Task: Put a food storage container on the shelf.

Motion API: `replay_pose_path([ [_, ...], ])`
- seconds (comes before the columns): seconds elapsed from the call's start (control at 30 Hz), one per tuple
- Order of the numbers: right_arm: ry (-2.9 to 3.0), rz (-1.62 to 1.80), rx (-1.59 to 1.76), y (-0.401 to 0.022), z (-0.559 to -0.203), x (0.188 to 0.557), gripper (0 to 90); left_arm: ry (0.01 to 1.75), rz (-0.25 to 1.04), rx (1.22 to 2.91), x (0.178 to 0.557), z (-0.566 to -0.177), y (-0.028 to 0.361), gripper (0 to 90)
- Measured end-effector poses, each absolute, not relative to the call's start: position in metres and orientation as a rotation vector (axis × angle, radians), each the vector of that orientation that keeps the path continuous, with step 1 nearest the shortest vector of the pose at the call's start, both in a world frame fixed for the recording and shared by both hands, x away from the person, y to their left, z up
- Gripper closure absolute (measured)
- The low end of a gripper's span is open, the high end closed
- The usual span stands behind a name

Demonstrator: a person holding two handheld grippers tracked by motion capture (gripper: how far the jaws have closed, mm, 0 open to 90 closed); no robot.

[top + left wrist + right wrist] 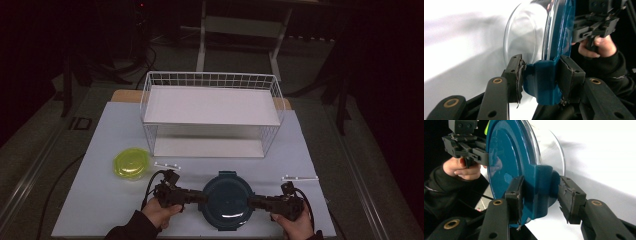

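While the round glass container with its dark teal lid (228,199) sits at the near edge of the white table (100,150), at six o'clock from the white wire rack (212,112), we have a gripper at each side of it. Our left gripper (199,196) comes in at the container's nine o'clock, its jaws narrowed onto the teal clip tab (544,82) there, both pads pressed against it. Our right gripper (252,201) comes in at three o'clock; one pad lies against the opposite clip tab (540,192), while a slim gap shows at the other pad, so we judge that grip not quite made. A yellow-green lidded bowl (131,163) rests apart at ten o'clock from the container. As we read it, the approach and the left hold are done; the right hold, the lift and any move toward the rack, whose two shelves are bare, are left.
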State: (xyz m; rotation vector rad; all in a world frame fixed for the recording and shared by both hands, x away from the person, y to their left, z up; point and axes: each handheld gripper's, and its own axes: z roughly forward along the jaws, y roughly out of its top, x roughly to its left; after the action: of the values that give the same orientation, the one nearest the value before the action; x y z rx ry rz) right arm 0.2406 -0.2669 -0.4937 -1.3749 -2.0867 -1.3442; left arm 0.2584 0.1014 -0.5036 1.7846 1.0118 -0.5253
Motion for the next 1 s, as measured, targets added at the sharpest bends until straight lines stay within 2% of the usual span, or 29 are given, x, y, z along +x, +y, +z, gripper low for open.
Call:
replay_pose_path([
  [0.47,-2.084,-1.438,-1.354,-0.266,-0.460,0.247,56.4,0.954,-0.444,1.763,0.270,-0.457,0.104,57.0],
  [1.0,-2.120,-1.542,-1.295,-0.256,-0.410,0.275,56.5,0.921,-0.346,1.740,0.286,-0.409,0.115,57.1],
])
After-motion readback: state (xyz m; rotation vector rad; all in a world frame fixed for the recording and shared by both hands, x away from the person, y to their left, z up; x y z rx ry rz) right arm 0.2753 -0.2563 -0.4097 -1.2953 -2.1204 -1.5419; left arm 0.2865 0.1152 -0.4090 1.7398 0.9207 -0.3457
